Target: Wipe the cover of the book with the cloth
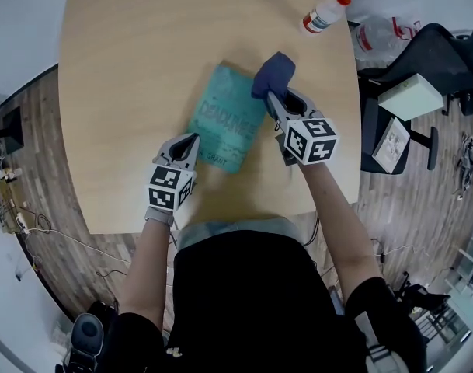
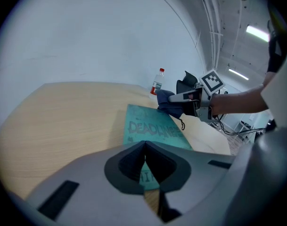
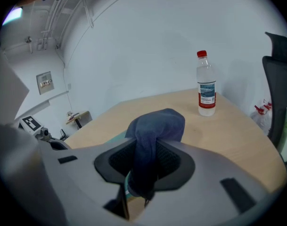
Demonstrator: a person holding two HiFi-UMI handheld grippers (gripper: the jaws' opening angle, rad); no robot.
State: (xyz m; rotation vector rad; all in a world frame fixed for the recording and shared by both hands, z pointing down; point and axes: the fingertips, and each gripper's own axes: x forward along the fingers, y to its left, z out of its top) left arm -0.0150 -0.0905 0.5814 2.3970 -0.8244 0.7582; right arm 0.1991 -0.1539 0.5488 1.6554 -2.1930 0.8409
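Observation:
A teal book (image 1: 224, 116) lies flat on the wooden table (image 1: 127, 92), its cover up and printed with large letters. My right gripper (image 1: 269, 97) is shut on a dark blue cloth (image 1: 273, 74), which bunches out past the jaws over the book's far right corner. In the right gripper view the cloth (image 3: 155, 128) hangs between the jaws of that gripper (image 3: 142, 149). My left gripper (image 1: 194, 140) is shut at the book's near left corner, with nothing between its jaws. In the left gripper view its tip (image 2: 144, 147) sits over the book (image 2: 150, 126); I cannot tell if they touch.
A clear bottle with a red cap (image 1: 323, 12) stands at the table's far right corner. A black office chair (image 1: 422, 61) holding a white box (image 1: 411, 95) is right of the table. The near table edge runs just behind my grippers.

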